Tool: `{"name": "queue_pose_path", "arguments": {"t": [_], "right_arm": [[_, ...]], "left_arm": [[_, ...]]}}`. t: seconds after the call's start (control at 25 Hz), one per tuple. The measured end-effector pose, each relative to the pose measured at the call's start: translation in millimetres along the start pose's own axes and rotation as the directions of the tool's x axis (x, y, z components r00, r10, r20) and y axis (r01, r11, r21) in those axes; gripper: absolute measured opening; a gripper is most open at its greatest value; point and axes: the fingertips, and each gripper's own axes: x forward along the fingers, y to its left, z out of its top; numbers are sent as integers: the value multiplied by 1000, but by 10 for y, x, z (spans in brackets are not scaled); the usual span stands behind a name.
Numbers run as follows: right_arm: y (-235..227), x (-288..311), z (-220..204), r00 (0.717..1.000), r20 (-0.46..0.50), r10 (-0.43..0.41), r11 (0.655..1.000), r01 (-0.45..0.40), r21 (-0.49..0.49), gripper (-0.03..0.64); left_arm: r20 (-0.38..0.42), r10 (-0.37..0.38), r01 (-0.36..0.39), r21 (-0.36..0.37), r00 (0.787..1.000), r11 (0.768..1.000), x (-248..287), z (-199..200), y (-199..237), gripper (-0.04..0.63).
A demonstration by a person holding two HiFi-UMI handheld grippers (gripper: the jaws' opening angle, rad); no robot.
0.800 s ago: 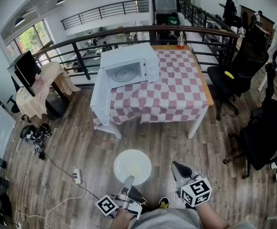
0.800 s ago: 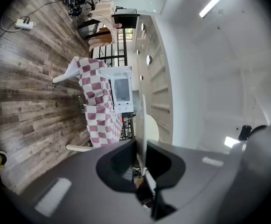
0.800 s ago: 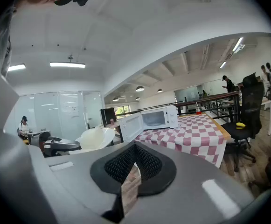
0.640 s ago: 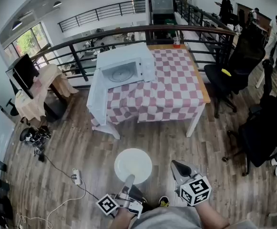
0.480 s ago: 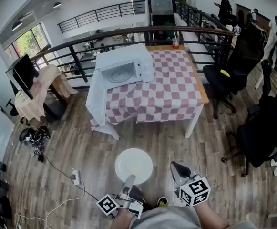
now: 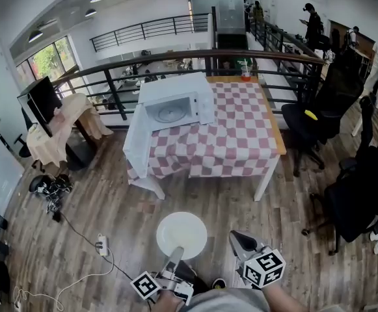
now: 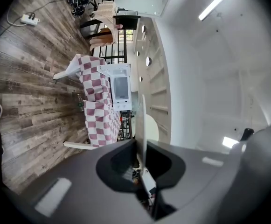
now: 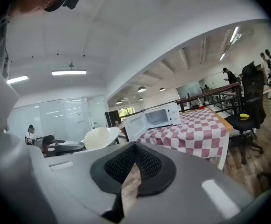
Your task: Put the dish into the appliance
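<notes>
The dish (image 6: 181,235) is a round, smooth, white plate with a shallow well. It hangs flat over the wood-plank floor (image 6: 97,200), well short of the microwave (image 6: 175,106) and lower than it. The left gripper (image 6: 176,253) holds it by the near rim. In the left gripper view its dark fingers (image 7: 121,160) are pressed together on the thin white edge, which runs between them as a narrow line. The right gripper (image 6: 237,236) hangs just right of the dish and does not touch it. Its black, mesh-textured fingers (image 8: 121,164) meet at the tips with nothing between them. The microwave is a boxy white shell standing on the left end of the tabletop (image 6: 241,129), which is draped in a red-and-white checked cloth. The microwave's flat door (image 6: 135,142) is swung wide to the left, baring the pale cavity and its round turntable. Behind the microwave runs a dark metal rail (image 6: 175,56) with a rounded top bar.
</notes>
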Motion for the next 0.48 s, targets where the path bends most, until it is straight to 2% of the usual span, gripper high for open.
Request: {"name": "queue_pose_path", "arguments": {"t": [0.48], "right_arm": [[-36, -122, -63, 1000, 13, -24, 1000, 23, 17, -3]], "left_arm": [[-56, 9, -9, 4, 998, 1000, 73, -134, 43, 32]]}}
